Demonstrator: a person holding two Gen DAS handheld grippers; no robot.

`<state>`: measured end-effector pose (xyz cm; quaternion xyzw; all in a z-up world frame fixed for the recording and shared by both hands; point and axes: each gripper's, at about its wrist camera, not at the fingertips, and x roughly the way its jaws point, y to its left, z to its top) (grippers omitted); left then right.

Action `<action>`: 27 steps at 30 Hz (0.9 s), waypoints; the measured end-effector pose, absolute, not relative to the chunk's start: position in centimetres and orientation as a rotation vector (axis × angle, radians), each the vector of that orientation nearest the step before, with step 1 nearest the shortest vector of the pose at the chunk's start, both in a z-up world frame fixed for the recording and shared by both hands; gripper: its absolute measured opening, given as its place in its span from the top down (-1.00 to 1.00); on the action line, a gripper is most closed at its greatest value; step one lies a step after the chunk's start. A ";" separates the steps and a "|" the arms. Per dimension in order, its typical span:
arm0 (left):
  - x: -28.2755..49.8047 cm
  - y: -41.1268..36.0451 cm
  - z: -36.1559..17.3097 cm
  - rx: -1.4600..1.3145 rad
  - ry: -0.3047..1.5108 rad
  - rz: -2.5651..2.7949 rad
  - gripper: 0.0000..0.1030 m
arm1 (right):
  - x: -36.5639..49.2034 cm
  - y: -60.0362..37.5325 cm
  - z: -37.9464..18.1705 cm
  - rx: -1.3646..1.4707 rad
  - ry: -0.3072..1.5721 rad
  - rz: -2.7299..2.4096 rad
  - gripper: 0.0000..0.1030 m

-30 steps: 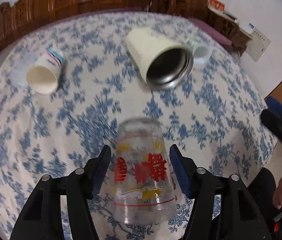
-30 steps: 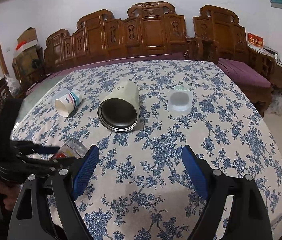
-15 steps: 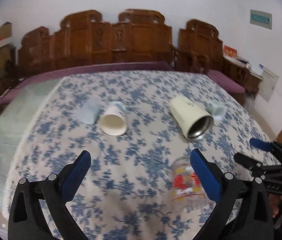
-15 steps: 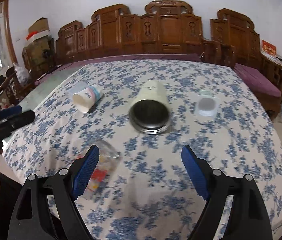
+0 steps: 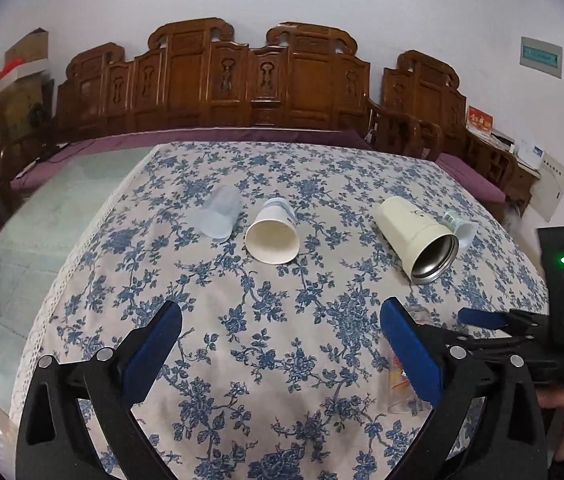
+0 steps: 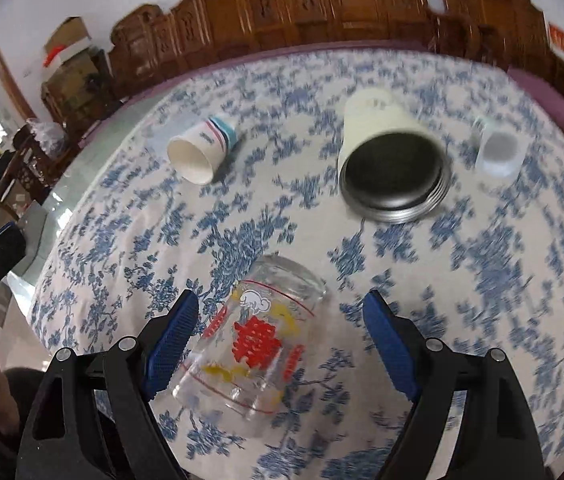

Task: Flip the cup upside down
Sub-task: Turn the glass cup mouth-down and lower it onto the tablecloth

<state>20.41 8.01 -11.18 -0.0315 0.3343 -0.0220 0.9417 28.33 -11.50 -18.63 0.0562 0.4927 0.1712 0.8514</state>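
Observation:
A clear glass cup with red and yellow print (image 6: 258,340) stands on the blue-flowered tablecloth (image 6: 482,280). My right gripper (image 6: 282,344) is open, its blue pads on either side of the cup without touching it. In the left wrist view the same cup (image 5: 402,384) sits mostly hidden behind my right-hand finger. My left gripper (image 5: 282,348) is open and empty, held back above the near part of the table. The right gripper shows there at the lower right (image 5: 482,320).
A paper cup (image 5: 272,232), a cream steel tumbler (image 5: 418,236), a clear plastic cup (image 5: 220,216) and a small plastic cup (image 5: 460,228) lie on their sides further back. Carved wooden benches (image 5: 258,80) stand behind the table.
My left gripper has let go of the glass cup and pulled back and left. My right gripper has moved in and down around the cup.

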 end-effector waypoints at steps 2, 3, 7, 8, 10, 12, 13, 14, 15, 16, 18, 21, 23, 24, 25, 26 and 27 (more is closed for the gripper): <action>20.5 8.3 -11.4 -0.071 0.688 -0.043 -0.86 | 29.0 -11.2 -19.4 0.137 1.084 0.347 -0.67; 20.6 8.5 -11.6 -0.081 0.692 -0.044 -0.86 | 29.3 -11.1 -19.9 0.158 1.110 0.345 -0.67; 20.6 8.9 -11.6 -0.100 0.698 -0.042 -0.85 | 30.3 -10.7 -21.5 0.215 1.189 0.342 -0.62; 20.6 8.9 -11.6 -0.100 0.695 -0.039 -0.85 | 30.5 -10.6 -21.7 0.222 1.203 0.339 -0.62; 20.5 9.0 -11.5 -0.103 0.693 -0.037 -0.86 | 30.9 -10.3 -22.2 0.227 1.226 0.331 -0.58; 20.5 9.0 -11.5 -0.109 0.694 -0.038 -0.86 | 31.2 -10.1 -22.4 0.229 1.242 0.325 -0.57; 20.5 9.0 -11.6 -0.111 0.695 -0.039 -0.86 | 31.3 -10.0 -22.5 0.229 1.248 0.322 -0.51; 20.6 9.1 -11.6 -0.111 0.695 -0.039 -0.85 | 31.4 -9.9 -22.5 0.226 1.247 0.318 -0.47; 20.6 9.0 -11.6 -0.111 0.696 -0.039 -0.85 | 31.5 -9.8 -22.5 0.225 1.254 0.321 -0.40; 20.6 9.1 -11.6 -0.111 0.697 -0.040 -0.86 | 31.6 -9.7 -22.5 0.224 1.253 0.321 -0.36; 20.7 9.1 -11.7 -0.108 0.702 -0.033 -0.86 | 31.7 -9.8 -22.5 0.231 1.254 0.330 -0.30; 20.9 9.1 -12.0 -0.106 0.713 -0.025 -0.86 | 31.8 -9.9 -22.4 0.241 1.255 0.349 -0.24; 20.9 9.1 -12.2 -0.103 0.716 -0.025 -0.86 | 31.8 -10.2 -22.2 0.253 1.239 0.368 -0.17; 20.9 9.1 -12.2 -0.103 0.714 -0.025 -0.86 | 31.7 -10.2 -22.1 0.250 1.228 0.378 -0.17; 20.9 9.1 -12.2 -0.104 0.714 -0.025 -0.86 | 31.6 -10.2 -21.7 0.239 1.210 0.387 -0.16; 20.9 9.1 -12.2 -0.105 0.715 -0.026 -0.86 | 31.2 -10.2 -21.1 0.203 1.168 0.404 -0.15; 20.9 9.2 -12.2 -0.105 0.717 -0.025 -0.86 | 31.0 -10.1 -20.7 0.185 1.149 0.409 -0.15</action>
